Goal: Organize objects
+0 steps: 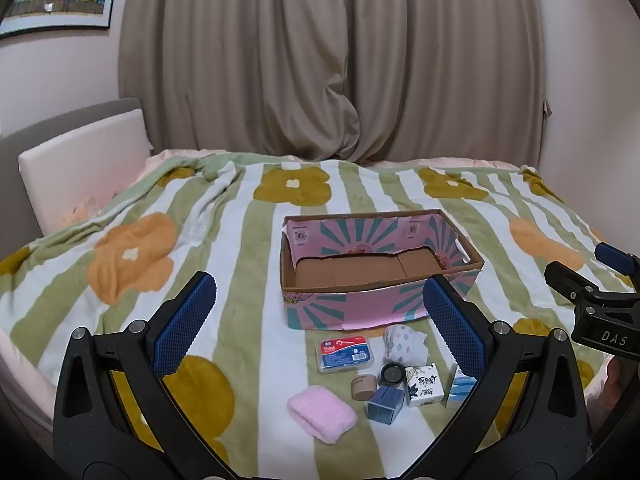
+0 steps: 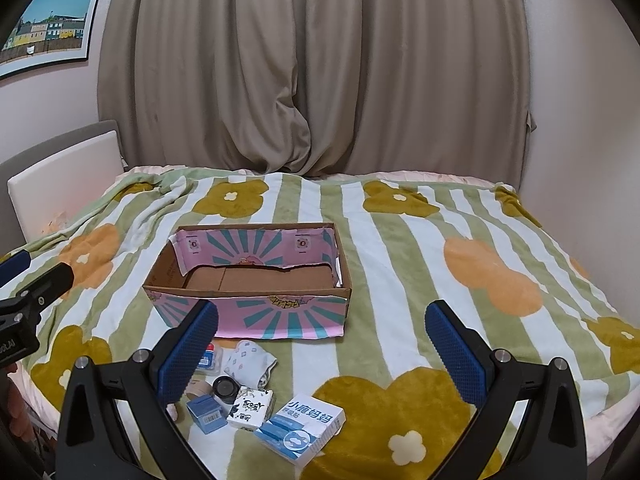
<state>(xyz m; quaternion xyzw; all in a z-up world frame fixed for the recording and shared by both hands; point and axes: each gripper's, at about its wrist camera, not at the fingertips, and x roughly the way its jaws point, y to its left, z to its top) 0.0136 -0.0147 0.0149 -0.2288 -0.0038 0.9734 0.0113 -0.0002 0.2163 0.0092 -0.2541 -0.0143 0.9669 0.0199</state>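
1. My left gripper [image 1: 320, 312] hangs over the near edge of the bed, fingers spread wide with nothing between them.
2. Farthest left in the cluster lies the pink cloth [image 1: 322, 414], folded on the striped blanket [image 1: 240, 240], apart from the rest.
3. Next come the clear floss-pick case [image 1: 346, 355], the brown tape roll [image 1: 364, 387] and the dark blue box [image 1: 386, 403], close together.
4. Beside them sit the small black jar [image 1: 392, 373], the crumpled patterned cloth [image 1: 402, 343] and the black-and-white box [image 1: 424, 385].
5. Rightmost is the blue-and-white carton [image 2: 300, 426], lying flat nearest me.
6. Behind everything stands the pink cardboard box [image 1: 360, 308]; its brown floor shows bare, so I judge that nothing is packed and every item is left to move.
7. My right gripper [image 2: 322, 340] is likewise spread apart and holding nothing, above the cluster's right side.
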